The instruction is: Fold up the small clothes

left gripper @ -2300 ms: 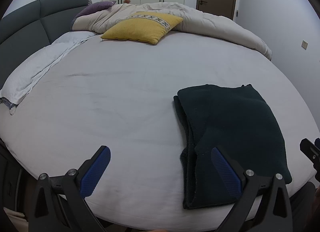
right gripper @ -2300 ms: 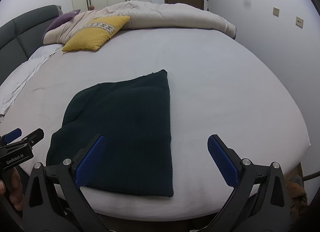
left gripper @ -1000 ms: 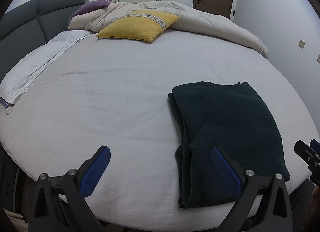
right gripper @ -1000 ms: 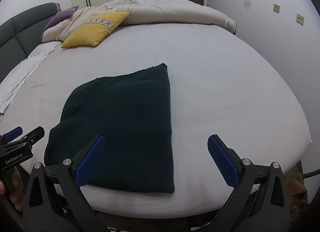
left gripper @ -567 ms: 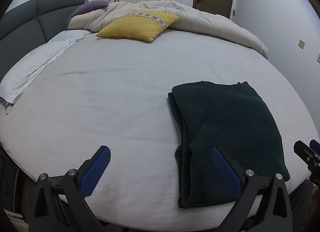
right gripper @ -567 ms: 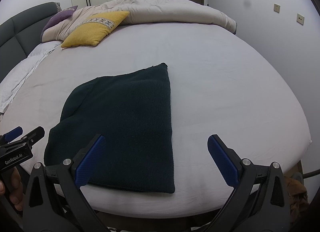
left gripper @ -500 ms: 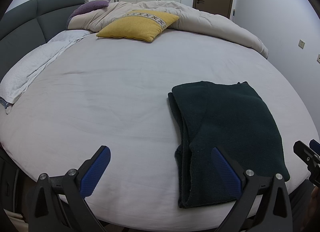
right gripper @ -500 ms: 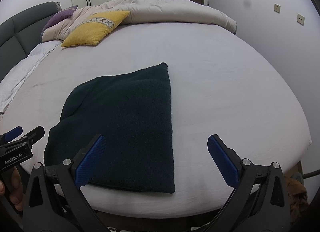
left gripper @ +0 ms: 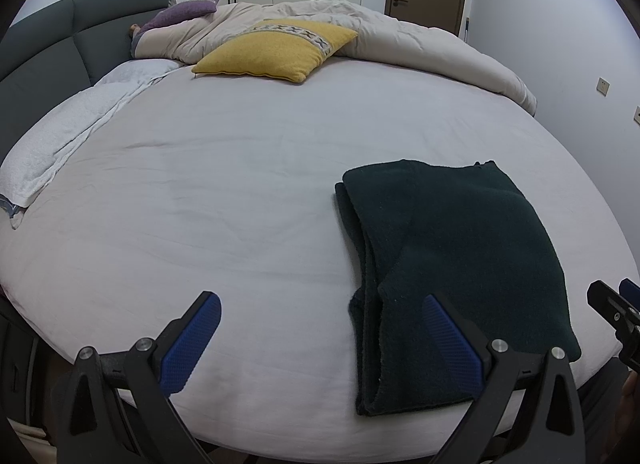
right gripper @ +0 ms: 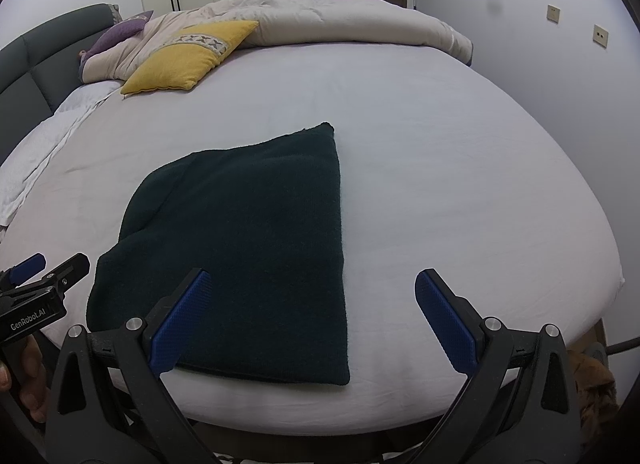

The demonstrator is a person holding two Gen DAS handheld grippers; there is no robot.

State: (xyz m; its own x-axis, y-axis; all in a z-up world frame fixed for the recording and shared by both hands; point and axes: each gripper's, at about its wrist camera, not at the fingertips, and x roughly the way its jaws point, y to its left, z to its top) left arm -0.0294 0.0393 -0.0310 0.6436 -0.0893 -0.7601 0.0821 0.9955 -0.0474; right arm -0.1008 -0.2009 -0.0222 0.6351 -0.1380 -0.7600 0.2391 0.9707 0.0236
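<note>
A dark green knitted garment (left gripper: 452, 264) lies folded flat on the white bed sheet (left gripper: 224, 191) near the bed's front edge; it also shows in the right wrist view (right gripper: 244, 248). My left gripper (left gripper: 320, 340) is open and empty, held above the front edge just left of the garment, its right finger over the garment's near corner. My right gripper (right gripper: 308, 320) is open and empty above the garment's near right corner. Neither touches the cloth.
A yellow cushion (left gripper: 276, 49), a purple pillow (left gripper: 180, 15) and a bunched beige duvet (left gripper: 420, 47) lie at the bed's far side. A grey headboard (left gripper: 48, 47) and a pale folded blanket (left gripper: 60, 135) are at the left. A wall stands at the right.
Both grippers have stayed open and nearly still over the last second. Since 2.3 s ago the views shifted slightly back from the bed. The garment has not moved.
</note>
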